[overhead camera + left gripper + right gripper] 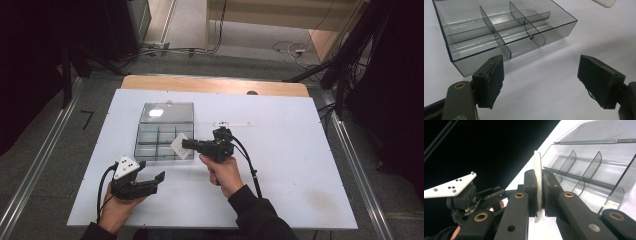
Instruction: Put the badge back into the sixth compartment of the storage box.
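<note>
From the high view, a clear smoky plastic compartment box (162, 142) lay on the white table (280, 165), lid open. The right gripper (186, 144) held a thin white card (180, 146) over the box's near right corner. In the left gripper view, the left gripper (544, 82) stood wide apart before empty compartments. In the right gripper view, jaws clamped the card (538, 182) edge-on.

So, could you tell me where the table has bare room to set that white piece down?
The widest bare patch is the table's right half, past the right gripper. A narrower strip runs between the compartment box and the left gripper. It is crowded at the box's right edge, where the right gripper holds the white card, with a white strip lying just behind.
</note>
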`<state>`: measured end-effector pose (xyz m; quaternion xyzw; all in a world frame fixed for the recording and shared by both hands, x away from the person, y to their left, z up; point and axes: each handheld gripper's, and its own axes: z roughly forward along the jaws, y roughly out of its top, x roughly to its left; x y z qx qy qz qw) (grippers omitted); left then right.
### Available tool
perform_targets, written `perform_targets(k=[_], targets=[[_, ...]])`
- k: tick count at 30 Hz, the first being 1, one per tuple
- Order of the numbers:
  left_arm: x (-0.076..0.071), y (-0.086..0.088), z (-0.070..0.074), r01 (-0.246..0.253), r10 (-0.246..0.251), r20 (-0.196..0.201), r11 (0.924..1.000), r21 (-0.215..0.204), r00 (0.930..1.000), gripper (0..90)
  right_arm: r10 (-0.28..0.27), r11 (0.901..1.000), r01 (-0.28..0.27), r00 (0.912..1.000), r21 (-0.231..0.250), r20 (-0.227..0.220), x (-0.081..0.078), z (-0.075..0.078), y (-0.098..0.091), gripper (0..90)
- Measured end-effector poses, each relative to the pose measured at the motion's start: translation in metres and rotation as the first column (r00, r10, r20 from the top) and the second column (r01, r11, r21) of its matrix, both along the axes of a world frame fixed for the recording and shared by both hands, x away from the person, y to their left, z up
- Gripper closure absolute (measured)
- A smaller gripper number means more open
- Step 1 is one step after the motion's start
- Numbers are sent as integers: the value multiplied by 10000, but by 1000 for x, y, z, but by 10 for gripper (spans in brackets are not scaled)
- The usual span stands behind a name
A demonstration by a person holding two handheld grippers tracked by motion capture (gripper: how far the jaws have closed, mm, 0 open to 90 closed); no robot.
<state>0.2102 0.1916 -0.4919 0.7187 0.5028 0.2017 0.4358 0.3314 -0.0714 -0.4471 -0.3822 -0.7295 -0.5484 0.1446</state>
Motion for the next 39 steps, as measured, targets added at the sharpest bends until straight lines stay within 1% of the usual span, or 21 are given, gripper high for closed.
perform_targets(k=[3,6,12,14,16,25,28,32,37,39], targets=[[0,-1,0,-43,43,36,10000,17,10000,217,-58,9999,58,10000,-97,18,3,1,3,808],[0,-1,0,-42,42,55,10000,70,10000,218,-154,9998,154,9999,-81,-7,6,-1,6,808],[1,0,1,-199,199,88,9998,-1,9998,219,-342,9992,340,9994,-217,-107,13,-7,7,808],[1,1,1,-213,213,109,9998,-26,9997,219,-483,9985,480,9988,-269,-107,17,-10,7,808],[1,1,1,-221,221,98,9998,-35,9997,219,-589,9980,584,9981,-249,-202,19,-12,7,808],[1,1,1,-174,174,91,9998,30,9998,220,-892,9952,888,9960,-417,-72,27,-19,7,808],[1,1,0,-179,179,81,9998,15,9998,220,-956,9936,963,9953,-592,137,29,-22,7,808],[1,1,0,-207,207,71,9998,14,9998,220,-942,9892,994,9942,-1080,522,31,-27,8,808],[1,1,0,-200,200,67,9998,8,9998,220,-878,9786,1042,9913,-1772,981,31,-32,11,808],[1,2,0,-163,163,38,9999,9,9999,220,-790,9754,1008,9901,-1962,1160,30,-34,13,808]])
